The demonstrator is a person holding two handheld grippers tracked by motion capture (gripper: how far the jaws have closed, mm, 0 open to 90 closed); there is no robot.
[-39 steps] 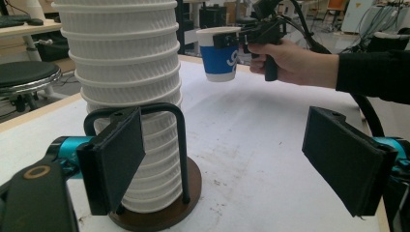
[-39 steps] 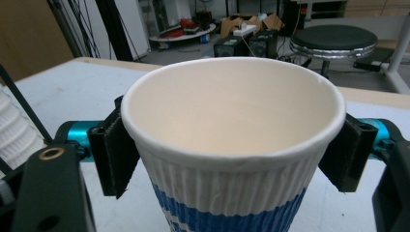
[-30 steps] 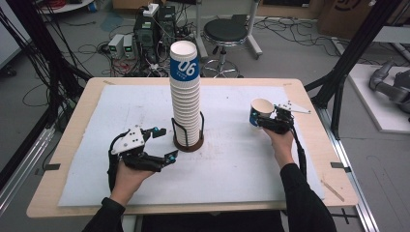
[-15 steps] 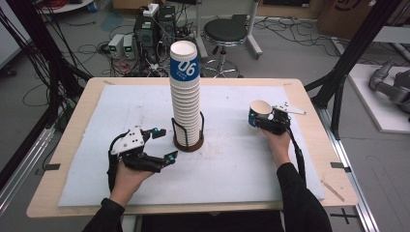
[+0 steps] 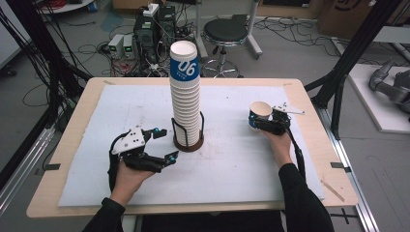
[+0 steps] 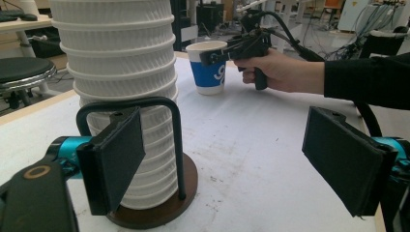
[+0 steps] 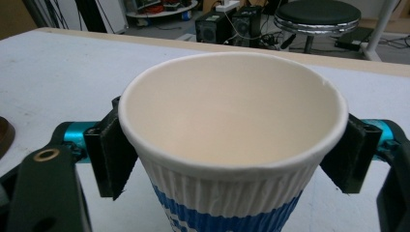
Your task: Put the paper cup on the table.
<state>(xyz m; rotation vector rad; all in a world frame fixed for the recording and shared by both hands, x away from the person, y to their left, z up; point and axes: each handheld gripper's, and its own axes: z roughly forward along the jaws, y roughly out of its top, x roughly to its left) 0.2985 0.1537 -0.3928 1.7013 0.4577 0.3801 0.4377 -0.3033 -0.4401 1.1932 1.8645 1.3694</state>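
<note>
From above, my right gripper (image 5: pixel 260 122) brackets the white-and-blue ribbed paper cup (image 5: pixel 259 113), upright on the grey table mat (image 5: pixel 241 159), right of the tall cup stack (image 5: pixel 185 92). My left gripper (image 5: pixel 162 144) gapes empty.

In the right gripper view its jaws, just widened, seem barely off the cup wall (image 7: pixel 232 193).

Ribbed matt paper cup (image 7: pixel 232 145), smooth inside; stacked cups (image 5: pixel 185 96) same ribbed paper; glossy brown holder base (image 6: pixel 159 208); matt black jaw pads.
</note>
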